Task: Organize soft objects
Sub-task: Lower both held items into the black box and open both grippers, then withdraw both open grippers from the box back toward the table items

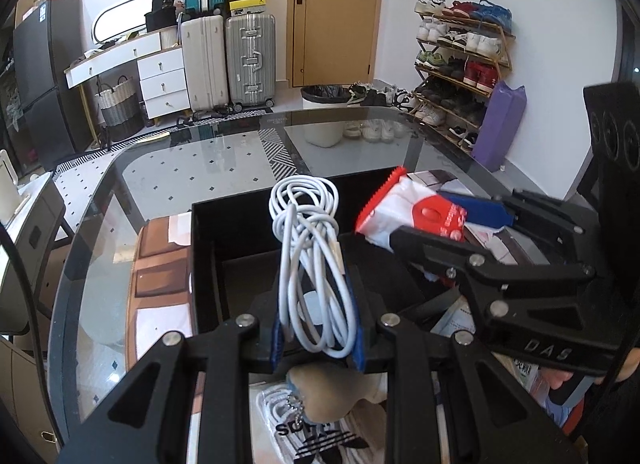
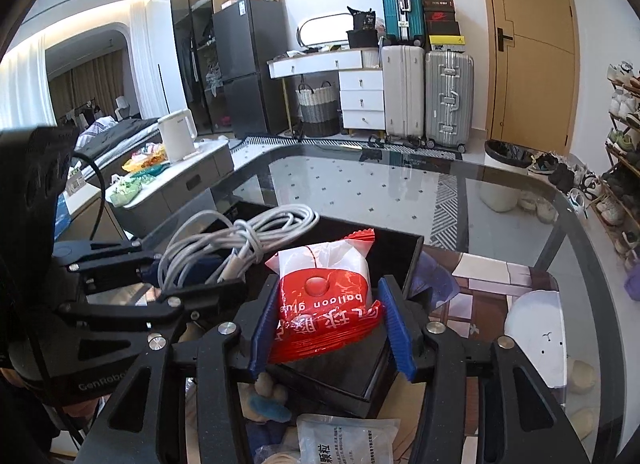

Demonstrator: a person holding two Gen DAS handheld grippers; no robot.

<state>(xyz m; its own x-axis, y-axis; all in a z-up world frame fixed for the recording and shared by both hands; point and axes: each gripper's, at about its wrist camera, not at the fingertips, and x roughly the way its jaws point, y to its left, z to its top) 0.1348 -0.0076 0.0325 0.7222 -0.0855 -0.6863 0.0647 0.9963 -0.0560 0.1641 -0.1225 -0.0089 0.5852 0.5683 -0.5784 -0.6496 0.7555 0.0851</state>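
My left gripper (image 1: pixel 318 338) is shut on a coiled white cable (image 1: pixel 310 260) and holds it upright over a black open box (image 1: pixel 224 220). My right gripper (image 2: pixel 330 328) is shut on a red and white "balloon glue" packet (image 2: pixel 326 296), held over the same black box (image 2: pixel 414 260). In the left wrist view the right gripper (image 1: pixel 486 220) holds the packet (image 1: pixel 404 208) to the right of the cable. In the right wrist view the left gripper (image 2: pixel 188 264) holds the cable (image 2: pixel 240 236) to the left.
The box sits on a patterned mat (image 1: pixel 160 272) on a glass table (image 1: pixel 180 172). A beige plush toy (image 1: pixel 324 392) and white striped socks (image 1: pixel 328 440) lie below the left gripper. A grey packet (image 2: pixel 348 440) and a white round object (image 2: pixel 536 324) lie near the right gripper.
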